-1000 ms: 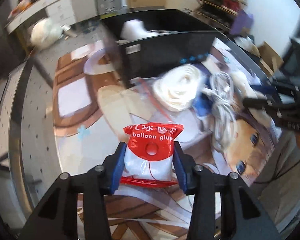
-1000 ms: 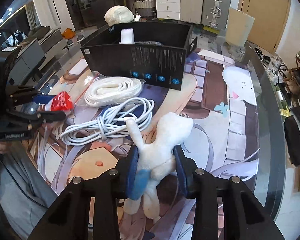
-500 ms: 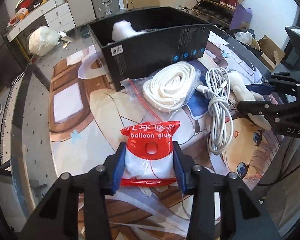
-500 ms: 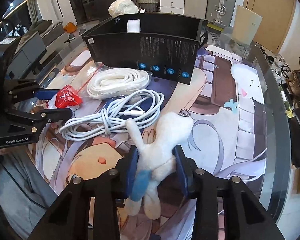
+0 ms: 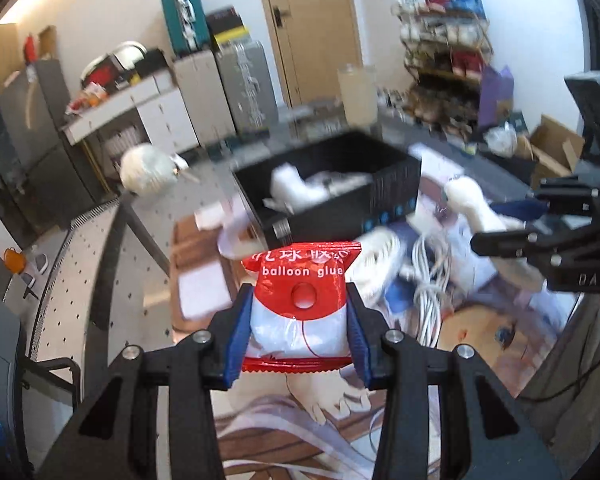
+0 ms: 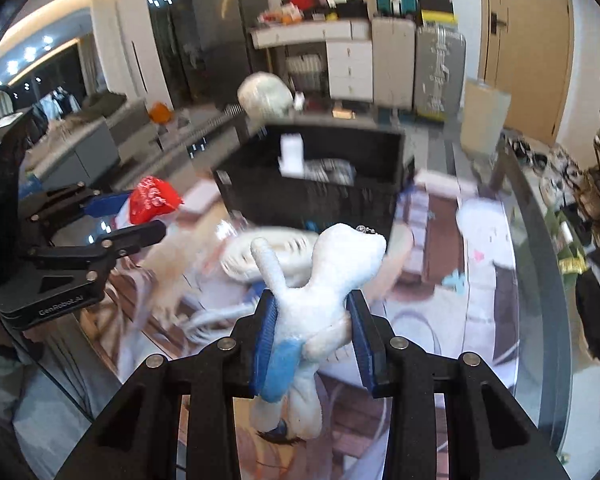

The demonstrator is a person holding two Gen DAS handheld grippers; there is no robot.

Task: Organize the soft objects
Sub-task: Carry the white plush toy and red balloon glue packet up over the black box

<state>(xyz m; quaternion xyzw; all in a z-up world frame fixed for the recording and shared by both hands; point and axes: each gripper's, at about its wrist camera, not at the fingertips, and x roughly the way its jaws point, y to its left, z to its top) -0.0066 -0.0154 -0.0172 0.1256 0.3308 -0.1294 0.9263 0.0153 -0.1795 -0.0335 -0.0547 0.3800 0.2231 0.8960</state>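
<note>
Two claws gripping — left claw glue packet, right claw plush, printed mat

The balloon glue packet is glossy, crinkled plastic film, red above and clear below. The plush toy is soft, fuzzy white cloth with a small metal chain at its top. Both grippers have matt black plastic arms, ribbed blue pads and shiny metal screws. The black box looks matt card.
</note>
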